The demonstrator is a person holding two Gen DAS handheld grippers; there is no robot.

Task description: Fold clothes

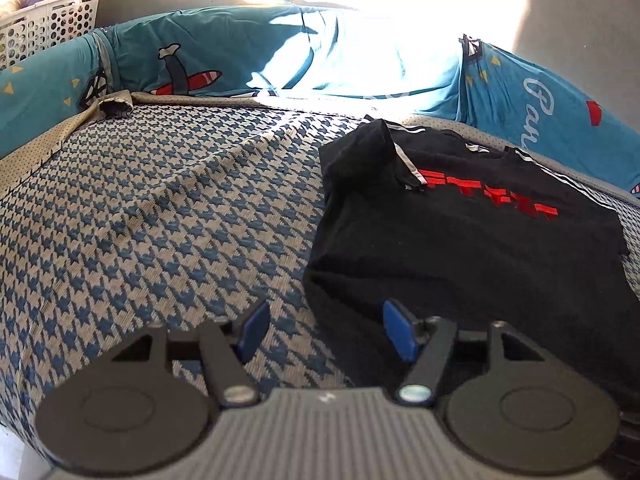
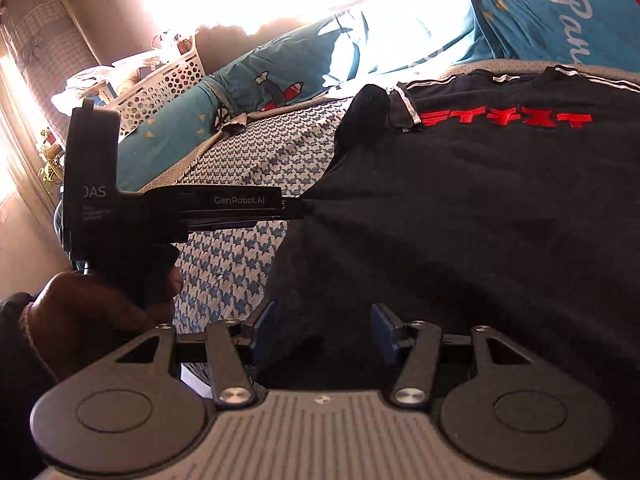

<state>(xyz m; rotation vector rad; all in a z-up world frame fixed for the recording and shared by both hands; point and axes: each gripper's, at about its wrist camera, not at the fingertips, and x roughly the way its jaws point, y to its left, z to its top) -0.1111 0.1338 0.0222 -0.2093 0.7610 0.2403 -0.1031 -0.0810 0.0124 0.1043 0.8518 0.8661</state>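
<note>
Clearly woven, the bed cover [image 1: 160,208] carries a blue and cream houndstooth pattern with a ribbed, slightly coarse texture, edged by a tan dotted border strip. Along its far side lie teal cotton pillows [image 1: 224,52] printed with a red-winged aeroplane, small yellow triangles and white script; strong sunlight washes out the middle one. A white plastic laundry basket [image 1: 48,20], its walls pierced by round holes, stands beyond the pillows at the left.

The black T-shirt [image 1: 460,256] lies on the bed, front up, on the right part of the cover. Its fabric is matte and soft, with red block lettering across the chest and white stripes along the shoulders. One sleeve is folded inward over the chest, showing its striped hem, and in the right wrist view the cloth beside it rises in a rounded hump.

The left claw [image 1: 324,330] stands moderately wide with nothing between its blue pads, one over the cover, the other over the shirt's near edge. The right claw [image 2: 322,332] also gapes at a middling width above the shirt's lower part, holding nothing. A hand [image 2: 100,304] grips the left tool's black handle.
</note>
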